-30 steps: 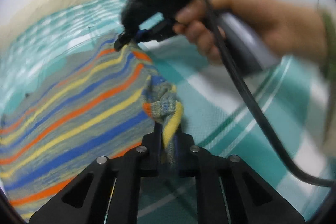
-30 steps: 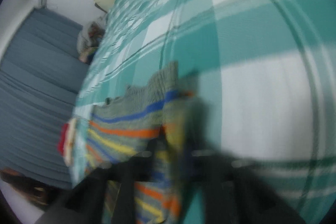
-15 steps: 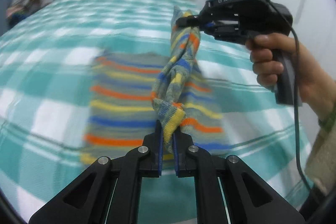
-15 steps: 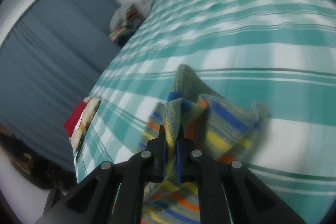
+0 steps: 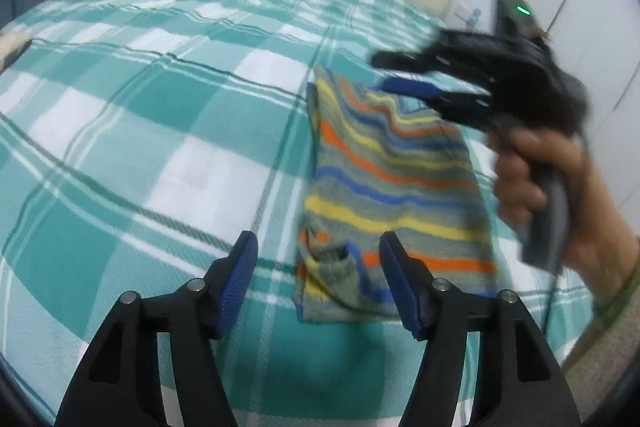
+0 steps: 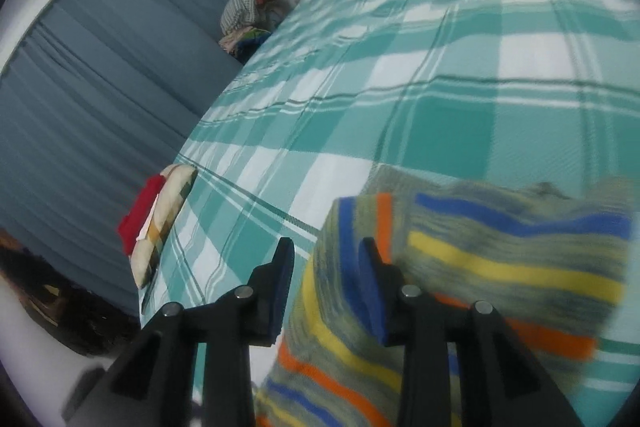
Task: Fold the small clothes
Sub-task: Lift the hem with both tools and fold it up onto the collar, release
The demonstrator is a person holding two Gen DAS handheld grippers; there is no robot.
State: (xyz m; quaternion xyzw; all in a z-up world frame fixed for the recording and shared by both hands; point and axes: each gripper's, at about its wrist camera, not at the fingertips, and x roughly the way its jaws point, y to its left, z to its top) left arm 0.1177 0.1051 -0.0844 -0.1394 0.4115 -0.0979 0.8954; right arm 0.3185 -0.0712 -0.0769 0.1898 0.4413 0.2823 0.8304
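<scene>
both grippers opening above the striped garment (image 5: 394,187) on the checked bedspread (image 5: 160,107)

No readable text, label, brand, number or sign in either view.

The left gripper (image 5: 318,277) points steeply downward, its jaws opening, blue pads wide apart and pressing on nothing. The right gripper (image 6: 326,281) angles down too, jaws opening with a clear gap between the pads. The person's right hand (image 5: 536,167) wraps its handle.
</scene>
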